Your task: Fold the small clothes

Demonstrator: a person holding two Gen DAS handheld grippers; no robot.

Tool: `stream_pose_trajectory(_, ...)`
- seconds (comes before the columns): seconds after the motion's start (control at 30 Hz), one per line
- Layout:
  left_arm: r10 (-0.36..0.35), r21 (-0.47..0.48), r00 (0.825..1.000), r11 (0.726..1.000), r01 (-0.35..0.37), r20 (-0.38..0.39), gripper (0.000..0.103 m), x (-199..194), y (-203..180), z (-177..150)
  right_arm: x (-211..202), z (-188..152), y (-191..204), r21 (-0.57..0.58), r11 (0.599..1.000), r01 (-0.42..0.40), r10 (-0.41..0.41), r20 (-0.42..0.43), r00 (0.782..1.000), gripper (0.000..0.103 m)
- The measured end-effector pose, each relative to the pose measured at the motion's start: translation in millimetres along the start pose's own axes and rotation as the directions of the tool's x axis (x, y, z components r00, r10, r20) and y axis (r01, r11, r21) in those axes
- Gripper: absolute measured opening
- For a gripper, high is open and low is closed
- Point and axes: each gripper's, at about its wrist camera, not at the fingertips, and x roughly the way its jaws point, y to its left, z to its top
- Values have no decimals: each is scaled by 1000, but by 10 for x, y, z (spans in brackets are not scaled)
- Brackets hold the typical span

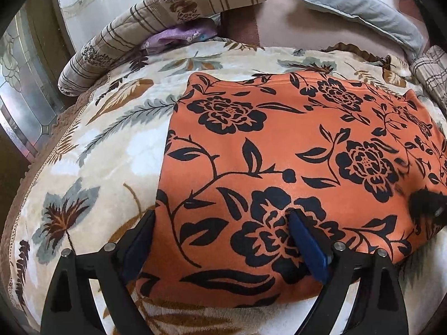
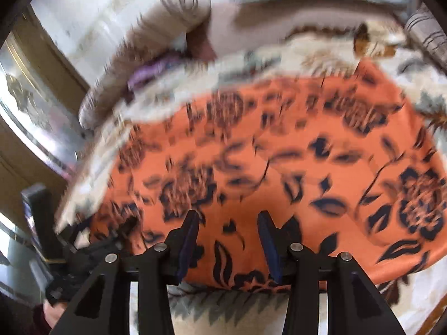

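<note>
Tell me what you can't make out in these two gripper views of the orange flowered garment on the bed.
- Orange garment: what kind of clothing; left wrist view, right end cut off by the lens edge.
- Purple item: mostly hidden under the striped pillow.
- Right wrist view: motion blur smears the print.
- Left gripper, right gripper: fabric contact unclear.

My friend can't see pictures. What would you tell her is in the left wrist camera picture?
An orange cloth with black flower prints lies spread flat on a cream blanket with grey and brown leaf patterns. The left gripper is at the cloth's near left corner, its jaws wide open with blue pads. Behind lie a brown striped pillow and a grey pillow.
</note>
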Motion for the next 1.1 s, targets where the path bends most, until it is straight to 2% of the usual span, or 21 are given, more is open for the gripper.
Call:
stream_pose_trajectory(0.1, 4, 0, 1000, 1000, -4, 2, 93, 6, -4, 5, -17, 10, 81, -39, 999, 24, -24, 14, 1000, 49)
stream_pose_trajectory(0.23, 3, 1, 1000, 1000, -3, 4, 93, 8, -3, 6, -108, 37, 17, 19, 999, -33, 32, 46, 998, 49)
stream_pose_trajectory(0.33, 6, 3, 1000, 1000, -6, 8, 93, 5, -8, 1, -240, 52, -17, 27, 998, -53, 49, 108, 993, 49)
stream_pose_trajectory(0.37, 7, 5, 1000, 1000, -7, 9, 93, 6, -10, 0, -234, 59, -23, 27, 999, -47, 44, 107, 993, 49)
stream_pose_trajectory(0.47, 6, 2, 1000, 1000, -6, 3, 93, 10, -12, -3, -17, 26, -99, 48, 999, -23, 23, 4, 1000, 53)
stream_pose_trajectory(0.63, -27, -28, 1000, 999, 27, -13, 93, -70, 45, 23, -220, 31, -139, 60, 996, -62, 59, 53, 997, 53)
stream_pose_trajectory(0.77, -86, -65, 996, 994, 86, 5, 93, -259, 114, 19, -551, 25, -408, 141, 985, -96, 78, 128, 989, 53)
stream_pose_trajectory(0.83, -109, -65, 993, 992, 111, 40, 93, -408, 150, -1, -766, -3, -609, 194, 977, -93, 58, 180, 982, 53)
stream_pose_trajectory(0.93, -91, -74, 995, 993, 95, 46, 93, -472, 222, -6, -1043, -56, -935, 279, 958, -65, -6, 247, 969, 53)
stream_pose_trajectory(1.0, -63, -106, 998, 992, 63, 3, 93, -373, 305, -5, -1161, -120, -1238, 374, 924, -84, -23, 272, 962, 53)
stream_pose_trajectory(1.1, -43, -160, 995, 987, 28, -94, 94, -103, 440, -53, -1129, -179, -1590, 481, 871, -98, -29, 249, 968, 54)
